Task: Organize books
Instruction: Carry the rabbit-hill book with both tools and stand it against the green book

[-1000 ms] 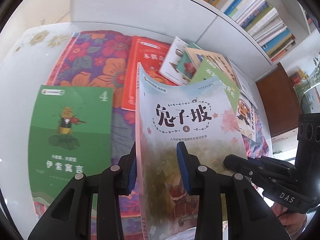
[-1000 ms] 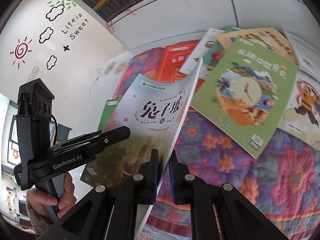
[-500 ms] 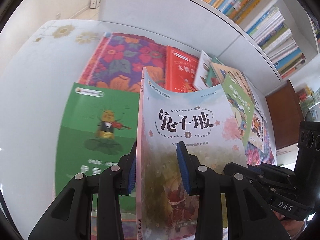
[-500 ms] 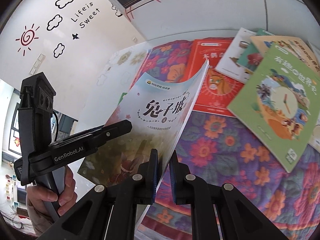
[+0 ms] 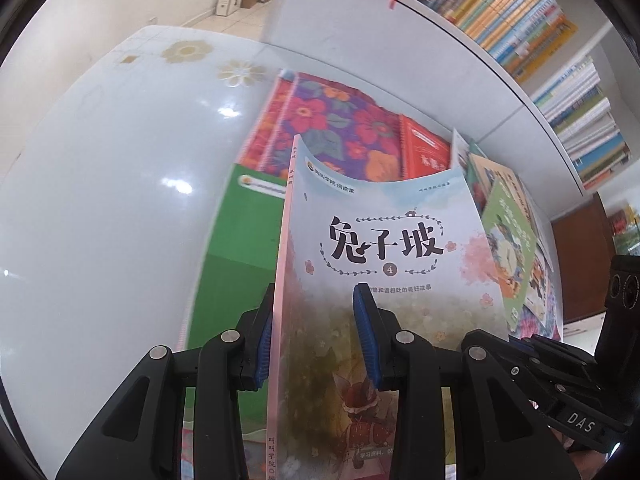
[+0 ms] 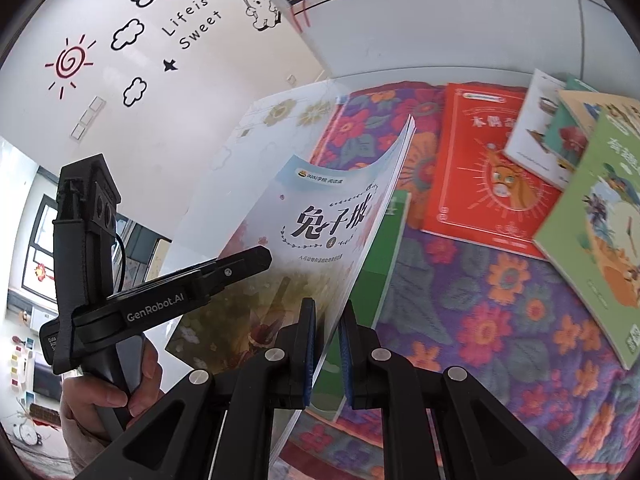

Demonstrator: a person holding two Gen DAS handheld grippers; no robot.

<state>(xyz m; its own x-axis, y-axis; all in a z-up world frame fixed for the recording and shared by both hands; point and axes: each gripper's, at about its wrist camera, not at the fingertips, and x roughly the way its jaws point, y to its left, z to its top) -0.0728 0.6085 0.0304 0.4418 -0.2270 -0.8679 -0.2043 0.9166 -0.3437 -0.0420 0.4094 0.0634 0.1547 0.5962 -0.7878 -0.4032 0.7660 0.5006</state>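
Note:
A pale blue book [image 5: 384, 248] with black Chinese title stands tilted and bowed above the table, held from both sides. My left gripper [image 5: 316, 340] is shut on its spine side, one blue pad behind the spine and one on the cover. The right gripper [image 6: 326, 352] is shut on the page edge of the same book [image 6: 320, 232]. In the right wrist view a finger of the left gripper [image 6: 224, 276] lies across the cover. A green book [image 5: 240, 260] lies flat right beneath the held one.
A floral cloth [image 6: 460, 320] covers part of the glossy white table [image 5: 100, 200]. On it lie a red book [image 6: 480, 176], a light green clock book [image 6: 600, 220] and several overlapping ones. A white bookshelf [image 5: 520, 20] stands behind. A hand [image 6: 100, 396] grips the left tool.
Both grippers have carried the pale blue book leftward across the table. It now hangs over the green book, and the red and other books have slid to the right.

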